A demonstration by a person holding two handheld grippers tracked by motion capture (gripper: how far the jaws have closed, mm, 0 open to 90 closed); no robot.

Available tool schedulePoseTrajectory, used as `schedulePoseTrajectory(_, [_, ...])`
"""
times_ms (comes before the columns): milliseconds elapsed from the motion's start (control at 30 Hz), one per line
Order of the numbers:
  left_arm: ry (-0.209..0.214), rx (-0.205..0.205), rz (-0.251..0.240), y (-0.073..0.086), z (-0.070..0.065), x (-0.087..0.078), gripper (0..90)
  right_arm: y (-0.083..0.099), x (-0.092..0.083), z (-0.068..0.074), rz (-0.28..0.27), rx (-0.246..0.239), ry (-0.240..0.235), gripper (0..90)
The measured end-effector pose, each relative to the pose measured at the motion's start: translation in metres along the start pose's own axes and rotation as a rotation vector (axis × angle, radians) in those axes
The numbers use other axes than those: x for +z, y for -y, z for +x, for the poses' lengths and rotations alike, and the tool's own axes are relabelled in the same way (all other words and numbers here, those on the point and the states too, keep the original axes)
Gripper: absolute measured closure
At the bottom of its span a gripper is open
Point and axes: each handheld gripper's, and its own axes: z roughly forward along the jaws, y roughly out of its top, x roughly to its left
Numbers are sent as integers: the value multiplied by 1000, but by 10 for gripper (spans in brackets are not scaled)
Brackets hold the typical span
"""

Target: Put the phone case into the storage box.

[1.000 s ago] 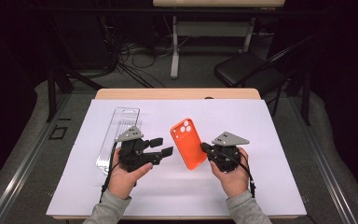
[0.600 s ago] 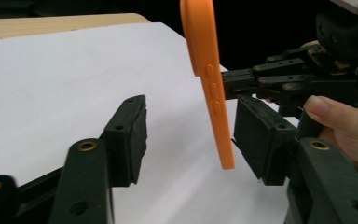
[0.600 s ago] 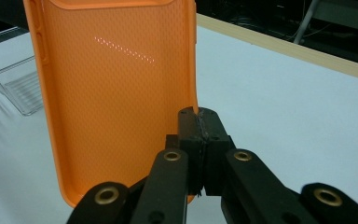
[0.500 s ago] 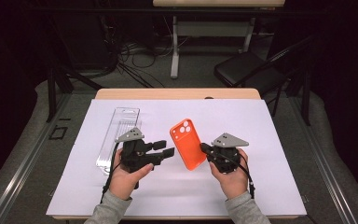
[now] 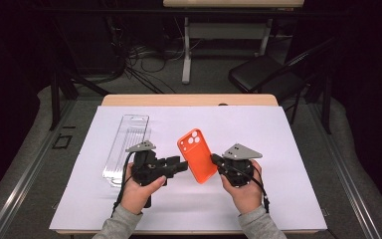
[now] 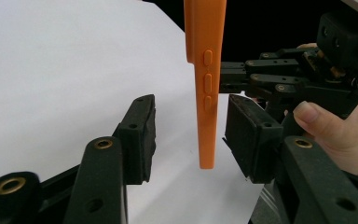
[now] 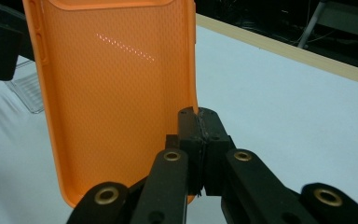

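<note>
An orange phone case (image 5: 197, 154) stands tilted above the white sheet, its camera cut-out at the top. My right gripper (image 5: 215, 161) is shut on the case's side wall near the bottom; in the right gripper view its jaws (image 7: 198, 126) pinch the rim of the case (image 7: 116, 93). My left gripper (image 5: 179, 166) points at the case from the left. Its jaws (image 6: 191, 137) have just been closing and straddle the lower edge of the case (image 6: 205, 84), with the pads (image 6: 142, 135) still apart from it. The right gripper (image 6: 279, 79) shows behind.
A clear plastic tray (image 5: 127, 144) lies on the white sheet (image 5: 278, 149) to the left of my left hand. The wooden table edge (image 5: 189, 99) runs along the far side. A black chair (image 5: 263, 74) and cables stand on the floor beyond.
The left gripper's jaws have narrowed around the case's lower edge, and it has crept slightly toward the case. The right gripper and the case have kept still.
</note>
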Motion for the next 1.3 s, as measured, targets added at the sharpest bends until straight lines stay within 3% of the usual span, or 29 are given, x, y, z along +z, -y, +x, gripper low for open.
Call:
schedulePoseTrajectory(300, [39,-26,-25,2,2,1,628,0,2,5,0,-8,-16,895])
schedulePoseTrajectory(800, [47,-33,9,5,3,6,691,0,2,9,-2,-8,-35,895])
schedulePoseTrajectory(1300, [53,-32,5,7,1,7,756,1,3,11,0,-6,-41,895])
